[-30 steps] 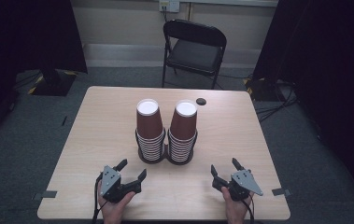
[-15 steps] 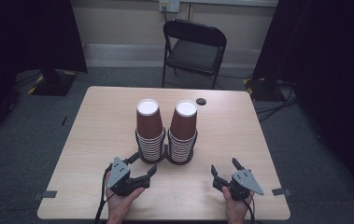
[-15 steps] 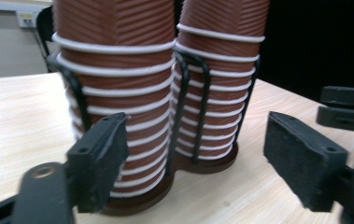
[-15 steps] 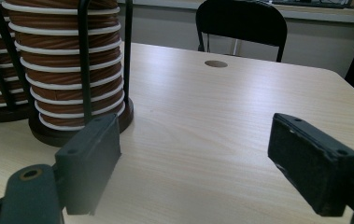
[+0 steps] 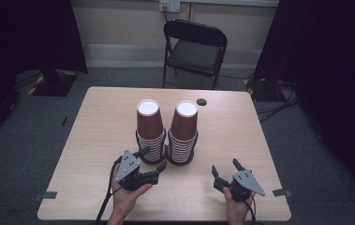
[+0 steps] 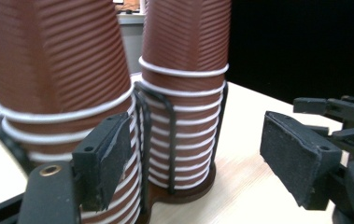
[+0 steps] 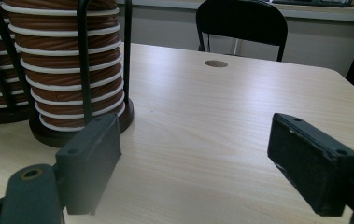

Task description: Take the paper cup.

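The left gripper hovers just before the left cup stack, its jaws apart and gripping nothing. Both stacks stand upside down in a black wire holder mid-tabletop, the right cup stack beside the left. The right gripper, jaws wide and empty, sits near the tabletop's front edge.

The left cup stack stands just ahead of the left gripper fingers, the right cup stack beside it. The right gripper fingers sit well right of both, on the table.

Open tongs — cup stack left, apart.
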`<state>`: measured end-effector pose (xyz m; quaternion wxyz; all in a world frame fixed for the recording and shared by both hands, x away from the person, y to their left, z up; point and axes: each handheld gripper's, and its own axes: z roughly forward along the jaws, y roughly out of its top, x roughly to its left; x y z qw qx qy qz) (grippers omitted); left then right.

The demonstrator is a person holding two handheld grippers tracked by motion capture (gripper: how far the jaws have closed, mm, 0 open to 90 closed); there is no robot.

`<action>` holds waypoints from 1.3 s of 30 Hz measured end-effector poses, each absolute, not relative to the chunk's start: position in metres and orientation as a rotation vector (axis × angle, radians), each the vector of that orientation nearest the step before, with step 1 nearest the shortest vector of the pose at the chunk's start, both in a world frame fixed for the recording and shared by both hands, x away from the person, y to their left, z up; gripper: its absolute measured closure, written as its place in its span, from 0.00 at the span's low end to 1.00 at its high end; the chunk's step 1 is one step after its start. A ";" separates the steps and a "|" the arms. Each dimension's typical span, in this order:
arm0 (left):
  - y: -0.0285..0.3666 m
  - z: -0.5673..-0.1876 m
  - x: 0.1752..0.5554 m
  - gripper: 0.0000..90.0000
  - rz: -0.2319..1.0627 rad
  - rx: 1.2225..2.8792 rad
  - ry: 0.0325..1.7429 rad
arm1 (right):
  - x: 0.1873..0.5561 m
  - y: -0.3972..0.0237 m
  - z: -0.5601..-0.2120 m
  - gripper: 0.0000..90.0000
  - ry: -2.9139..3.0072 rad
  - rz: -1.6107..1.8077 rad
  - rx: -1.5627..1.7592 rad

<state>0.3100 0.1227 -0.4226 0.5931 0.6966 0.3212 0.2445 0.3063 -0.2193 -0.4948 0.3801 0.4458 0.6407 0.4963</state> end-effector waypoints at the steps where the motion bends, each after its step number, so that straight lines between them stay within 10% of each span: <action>1: 0.122 -0.421 0.310 0.27 0.566 1.620 0.740 | 0.306 -0.219 -0.495 0.19 1.636 1.268 1.139; 39: 0.083 -0.359 0.337 0.26 0.554 1.600 0.689 | 0.306 -0.219 -0.495 0.20 1.630 1.266 1.137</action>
